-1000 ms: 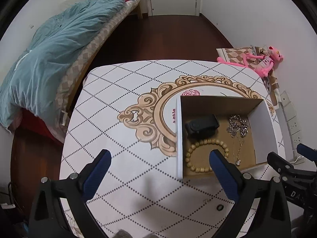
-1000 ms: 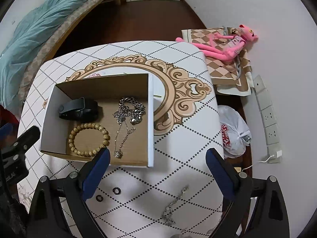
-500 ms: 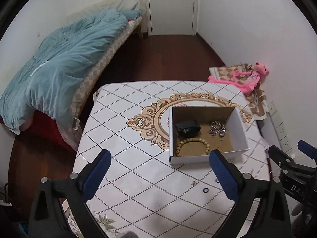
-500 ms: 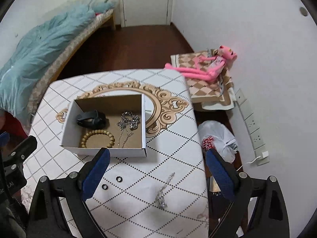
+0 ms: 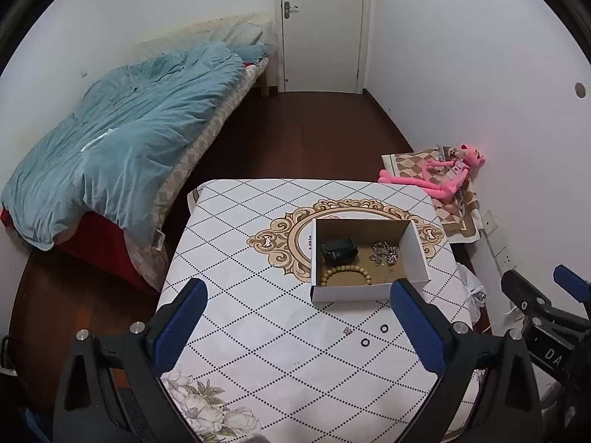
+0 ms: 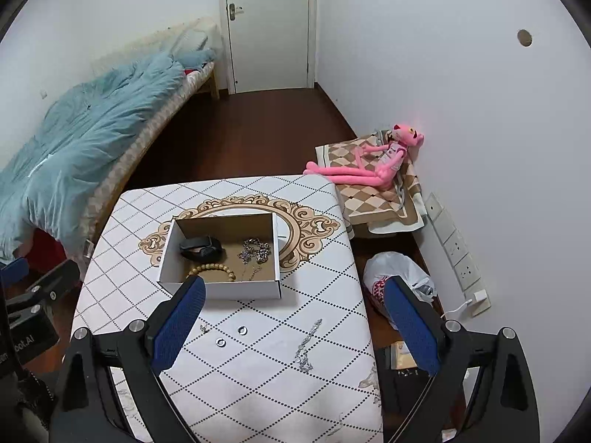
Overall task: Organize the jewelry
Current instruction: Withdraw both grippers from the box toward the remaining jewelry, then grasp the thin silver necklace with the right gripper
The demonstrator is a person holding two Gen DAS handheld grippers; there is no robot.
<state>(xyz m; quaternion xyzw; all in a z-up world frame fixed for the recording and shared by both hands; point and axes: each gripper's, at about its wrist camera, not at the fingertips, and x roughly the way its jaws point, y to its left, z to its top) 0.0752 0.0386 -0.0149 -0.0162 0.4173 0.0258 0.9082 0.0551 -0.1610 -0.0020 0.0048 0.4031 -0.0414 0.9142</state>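
Observation:
An open cardboard box (image 5: pixel 417 254) (image 6: pixel 168 254) stands on the patterned table (image 5: pixel 258 265) (image 6: pixel 325 280). It holds a black band (image 5: pixel 338 250) (image 6: pixel 201 248), a wooden bead bracelet (image 5: pixel 345 273) (image 6: pixel 212 269) and silver chains (image 5: pixel 384 253) (image 6: pixel 255 250). In front of the box lie two small rings (image 5: pixel 384 328) (image 6: pixel 242 329), a small earring (image 6: pixel 203 328) and a silver chain (image 6: pixel 306 347). My left gripper (image 5: pixel 295 323) and right gripper (image 6: pixel 295 321) are both open and empty, held high above the table's near side.
A bed with a blue duvet (image 5: pixel 122 147) stands to the left. A pink plush toy (image 6: pixel 373 170) lies on a cushion by the right wall, with a plastic bag (image 6: pixel 399 280) and wall sockets (image 6: pixel 458 254) near the table's right edge. A door (image 5: pixel 321 26) is at the back.
Both grippers have pulled back and up from the box, so the table looks smaller and more of the room shows. Both stay open.

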